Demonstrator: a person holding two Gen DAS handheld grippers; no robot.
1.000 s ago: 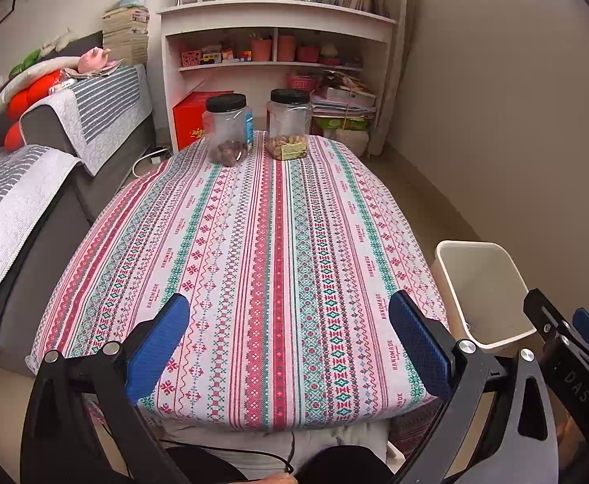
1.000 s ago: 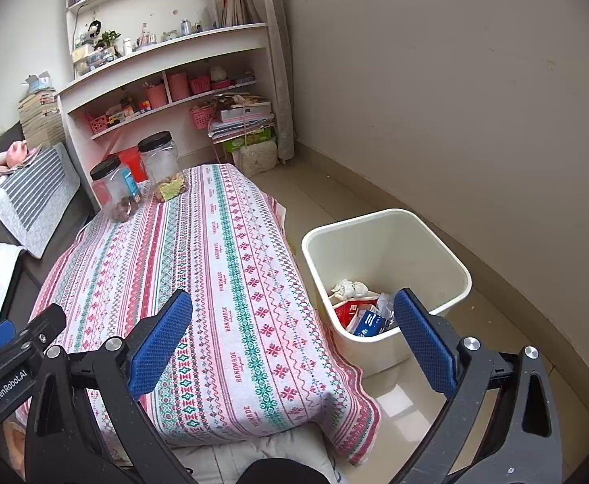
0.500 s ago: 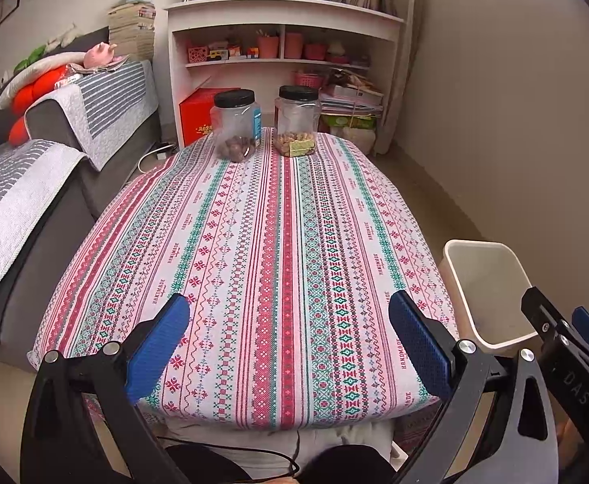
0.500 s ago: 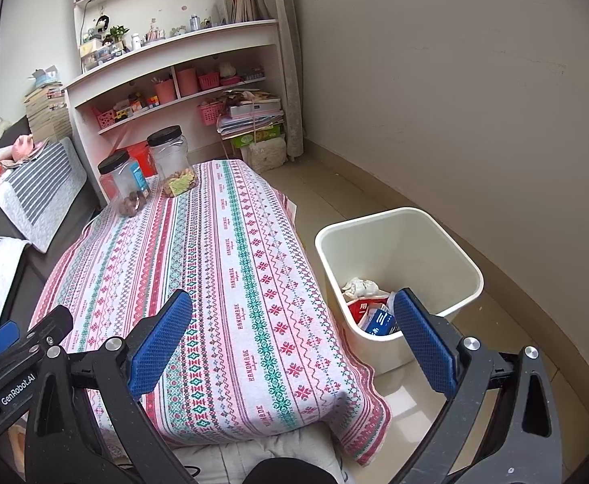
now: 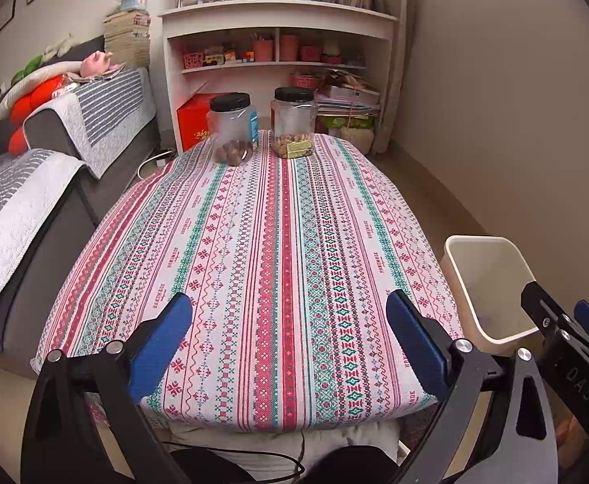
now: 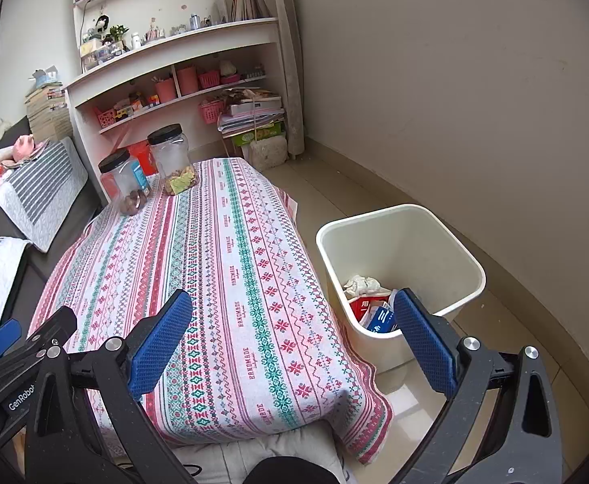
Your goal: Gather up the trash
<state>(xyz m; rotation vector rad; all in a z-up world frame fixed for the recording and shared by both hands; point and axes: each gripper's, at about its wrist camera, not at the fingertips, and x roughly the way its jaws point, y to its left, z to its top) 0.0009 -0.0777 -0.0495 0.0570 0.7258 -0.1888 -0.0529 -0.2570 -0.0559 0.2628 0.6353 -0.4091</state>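
A cream trash bin [image 6: 403, 238] stands on the floor to the right of the table; it also shows in the left wrist view [image 5: 492, 286]. Inside it lie crumpled white paper [image 6: 361, 283], a red wrapper [image 6: 361, 305] and a blue-and-white packet [image 6: 381, 318]. My left gripper [image 5: 290, 343] is open and empty above the near end of the table. My right gripper [image 6: 292, 336] is open and empty above the table's near right corner, beside the bin. No loose trash shows on the patterned tablecloth [image 5: 278, 242].
Two clear jars with black lids [image 5: 234, 129] [image 5: 294, 123] stand at the table's far end. A grey sofa [image 5: 32, 185] runs along the left. A white shelf unit [image 5: 278, 64] stands behind the table. A wall and tiled floor [image 6: 508, 298] lie right of the bin.
Both grippers have pulled back and risen slightly; the table and bin look a little farther away. Both stay open and empty.
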